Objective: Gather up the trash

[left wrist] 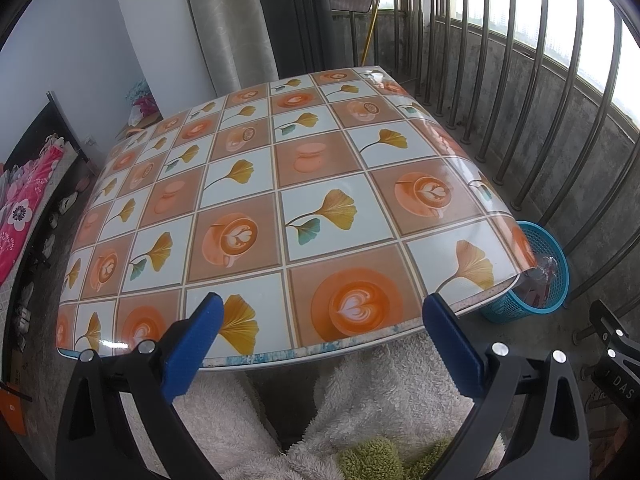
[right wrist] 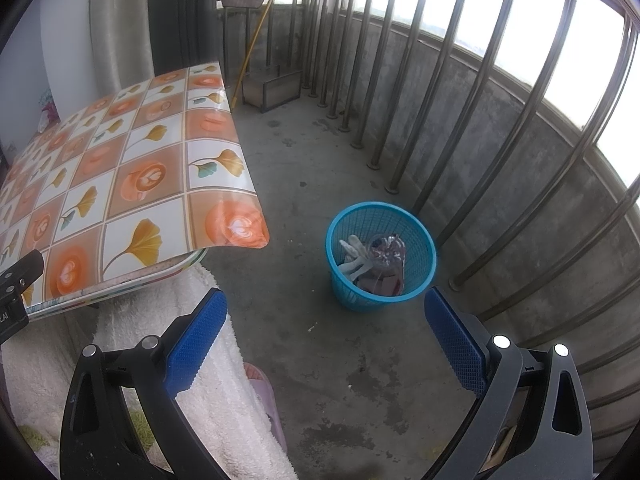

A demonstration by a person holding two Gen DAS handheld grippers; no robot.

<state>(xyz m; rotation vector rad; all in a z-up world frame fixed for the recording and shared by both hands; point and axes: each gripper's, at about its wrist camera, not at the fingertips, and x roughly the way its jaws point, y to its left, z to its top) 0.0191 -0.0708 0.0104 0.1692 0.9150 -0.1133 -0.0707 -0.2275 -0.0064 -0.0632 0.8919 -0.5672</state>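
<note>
Two blue-padded grippers, left [left wrist: 322, 336] and right [right wrist: 326, 330], spread empty at lower frame: left over the tile-patterned tablecloth [left wrist: 256, 200], right facing the blue mesh trash basket [right wrist: 416, 232] at centre.

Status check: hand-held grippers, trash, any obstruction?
Left hand-held gripper open, empty. Right hand-held gripper open, empty. Trash in blue basket on floor. Nothing blocking.

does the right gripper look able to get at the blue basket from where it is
Probably yes. The right gripper is open and empty, and only bare concrete floor lies between it and the blue basket, which stands clear of the table.
</note>
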